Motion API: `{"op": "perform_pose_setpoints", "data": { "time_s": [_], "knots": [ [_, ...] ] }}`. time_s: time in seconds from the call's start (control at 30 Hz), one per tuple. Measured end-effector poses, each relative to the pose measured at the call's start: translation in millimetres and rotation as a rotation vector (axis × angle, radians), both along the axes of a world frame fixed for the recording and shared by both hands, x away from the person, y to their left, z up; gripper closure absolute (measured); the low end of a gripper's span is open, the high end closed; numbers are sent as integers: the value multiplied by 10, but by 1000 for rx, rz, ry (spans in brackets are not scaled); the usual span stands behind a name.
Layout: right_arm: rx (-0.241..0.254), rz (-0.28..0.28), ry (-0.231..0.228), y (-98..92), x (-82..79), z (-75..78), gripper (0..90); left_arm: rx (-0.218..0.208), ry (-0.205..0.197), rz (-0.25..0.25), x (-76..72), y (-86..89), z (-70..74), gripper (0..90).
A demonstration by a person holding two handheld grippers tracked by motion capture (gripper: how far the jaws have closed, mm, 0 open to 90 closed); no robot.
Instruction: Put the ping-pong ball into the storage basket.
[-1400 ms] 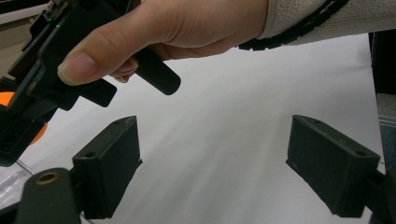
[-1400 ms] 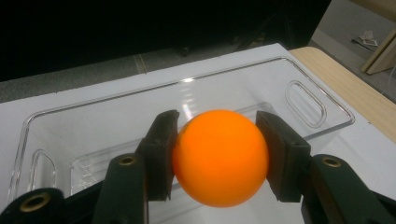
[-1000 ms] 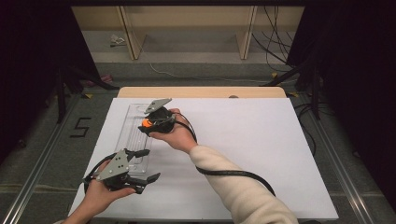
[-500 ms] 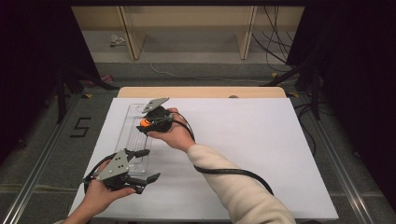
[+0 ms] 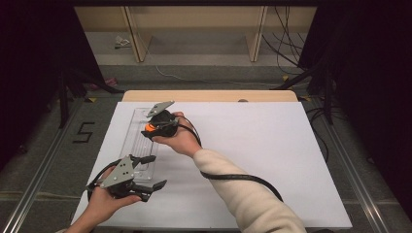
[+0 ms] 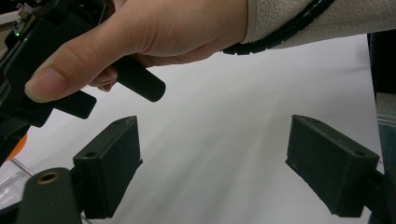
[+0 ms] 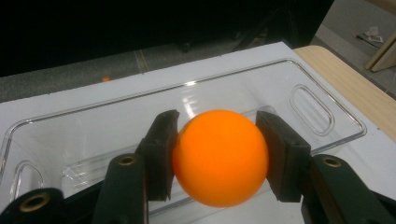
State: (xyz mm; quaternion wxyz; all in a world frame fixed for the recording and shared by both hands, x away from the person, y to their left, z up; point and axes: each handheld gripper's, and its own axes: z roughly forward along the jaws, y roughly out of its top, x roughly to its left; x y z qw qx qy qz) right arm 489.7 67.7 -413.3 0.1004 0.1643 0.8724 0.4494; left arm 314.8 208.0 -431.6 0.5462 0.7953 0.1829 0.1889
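Right gripper (image 7: 217, 158) is closed on an orange ball (image 7: 220, 156), which is pressed between the two black pads at the lower middle of the right gripper view. Behind the ball, a clear plastic tray (image 7: 317, 109) is seen lying on the white surface (image 7: 56, 105). In the high view, the same gripper (image 5: 151, 127) is held over the far part of the tray (image 5: 131, 141), left of the centre of the frame. Left gripper (image 5: 154, 171) is kept at the lower left, near the close end of the tray, with its jaws wide apart and nothing between them; its pads (image 6: 109, 170) are seen above the bare surface.
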Motion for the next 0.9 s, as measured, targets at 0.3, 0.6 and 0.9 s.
{"op": "perform_pose_setpoints", "data": {
  "time_s": [0.3,0.6,0.9],
  "knots": [
    [-1,2,0,40,12,-19,515,-1,2,2,-2,0,-1,171],
    [-3,5,1,68,22,-26,515,-1,1,1,-2,0,0,172],
    [-8,12,6,103,32,-51,515,0,0,-2,-3,-1,0,172]
  ]
}}
